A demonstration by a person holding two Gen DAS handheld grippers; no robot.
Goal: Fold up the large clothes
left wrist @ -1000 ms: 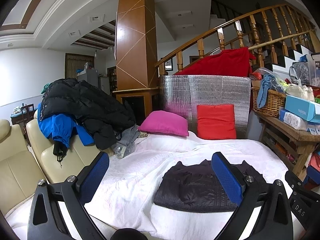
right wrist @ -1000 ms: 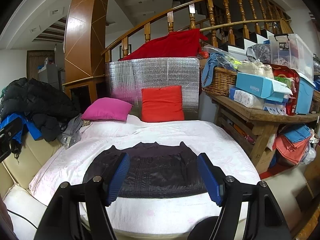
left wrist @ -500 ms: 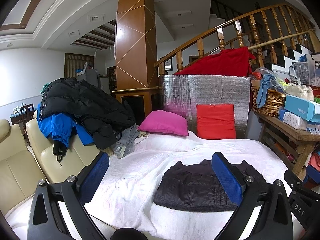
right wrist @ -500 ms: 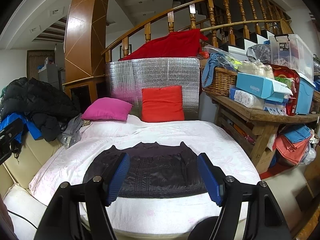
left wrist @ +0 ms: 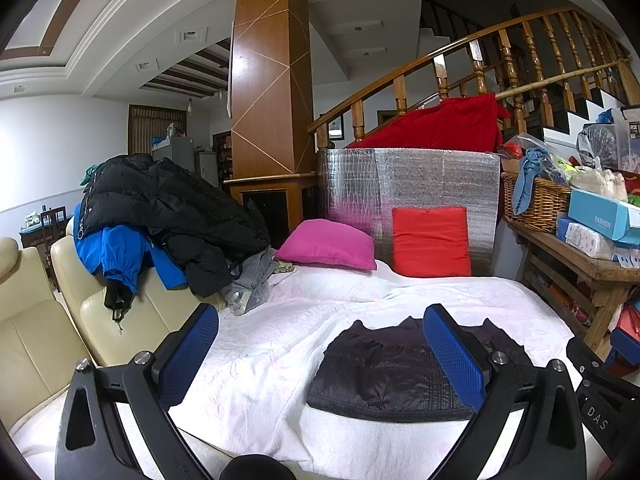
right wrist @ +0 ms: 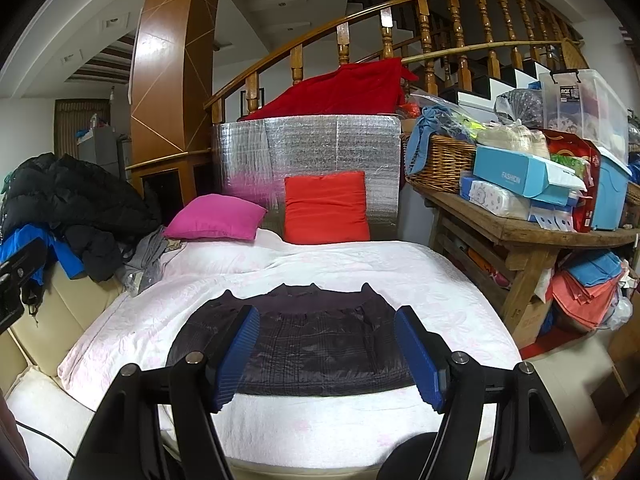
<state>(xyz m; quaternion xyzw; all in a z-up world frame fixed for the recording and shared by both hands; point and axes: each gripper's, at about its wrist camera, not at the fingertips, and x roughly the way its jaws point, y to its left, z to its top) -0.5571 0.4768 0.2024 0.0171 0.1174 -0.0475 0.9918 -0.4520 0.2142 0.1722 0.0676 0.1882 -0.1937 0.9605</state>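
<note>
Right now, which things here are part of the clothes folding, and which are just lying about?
Part of the job:
dark quilted jacket
white bedspread
left gripper
right gripper

Lying about:
pink pillow
red cushion
wicker basket
black puffer coat

dark folded jacket (right wrist: 304, 344) flat on white bedspread (right wrist: 400, 272), right gripper (right wrist: 326, 354) jaws apart above it
</note>
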